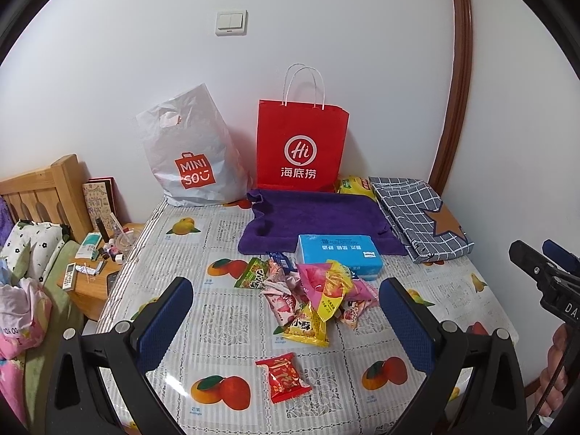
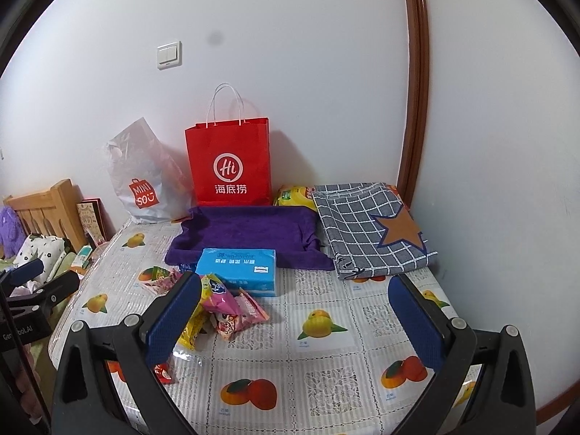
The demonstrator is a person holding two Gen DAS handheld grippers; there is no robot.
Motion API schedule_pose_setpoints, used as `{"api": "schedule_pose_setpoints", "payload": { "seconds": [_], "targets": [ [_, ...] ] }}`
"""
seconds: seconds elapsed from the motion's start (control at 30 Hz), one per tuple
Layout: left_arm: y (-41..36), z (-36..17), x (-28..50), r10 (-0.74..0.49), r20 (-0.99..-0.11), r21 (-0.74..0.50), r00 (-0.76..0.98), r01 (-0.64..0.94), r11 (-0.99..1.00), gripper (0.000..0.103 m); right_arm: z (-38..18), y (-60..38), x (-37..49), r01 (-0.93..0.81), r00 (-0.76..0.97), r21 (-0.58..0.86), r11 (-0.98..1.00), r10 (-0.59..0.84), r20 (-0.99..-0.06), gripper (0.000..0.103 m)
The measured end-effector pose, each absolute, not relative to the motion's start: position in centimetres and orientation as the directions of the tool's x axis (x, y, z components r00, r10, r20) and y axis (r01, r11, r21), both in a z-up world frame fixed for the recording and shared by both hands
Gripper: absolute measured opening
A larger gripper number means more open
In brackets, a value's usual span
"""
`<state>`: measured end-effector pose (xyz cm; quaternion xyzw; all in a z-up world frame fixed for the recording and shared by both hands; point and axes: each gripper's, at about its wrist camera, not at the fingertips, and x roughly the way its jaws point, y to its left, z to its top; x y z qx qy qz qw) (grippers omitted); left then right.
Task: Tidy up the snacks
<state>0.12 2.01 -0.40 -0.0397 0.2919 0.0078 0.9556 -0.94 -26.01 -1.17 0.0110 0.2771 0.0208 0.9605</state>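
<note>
left gripper (image 1: 286, 320): wide open, empty, held above the table over the snack pile
right gripper (image 2: 295, 317): wide open, empty, over bare tablecloth right of the pile
snack pile (image 1: 311, 293): loose packets mid-table, just in front of the blue tissue pack (image 1: 339, 255)
red packet (image 1: 284, 377): lies apart, nearer the camera; left view shows it whole, right view only a corner beside the finger
purple tray (image 2: 246, 233): empty, behind the tissue pack
red bag (image 2: 230, 163): upright at the wall, white bag (image 2: 145, 185) leaning beside it
checked cloth (image 2: 366, 228): folded, right of the tray
nightstand (image 1: 94, 272): clutter clear in the left view only
hand (image 1: 556, 366): seen at the left view's right edge
</note>
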Motion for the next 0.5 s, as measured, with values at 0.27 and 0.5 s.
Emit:
{"api": "schedule_pose_setpoints", "payload": {
  "seconds": [0.27, 0.5],
  "targets": [
    [1.90, -0.53, 0.07, -0.006, -0.559, -0.069, 0.829, -0.039, 0.997, 0.103, -1.36, -26.03, -0.93, -0.030, 0.845, 0.044, 0.999, 0.049, -0.532, 0.102],
    [1.41, -0.93, 0.18, -0.012, -0.565, -0.063, 0.825, -0.029, 0.998, 0.103, -1.74, -26.06, -0.83, -0.030, 0.842, 0.049, 0.998, 0.052, -0.537, 0.102]
  ]
}}
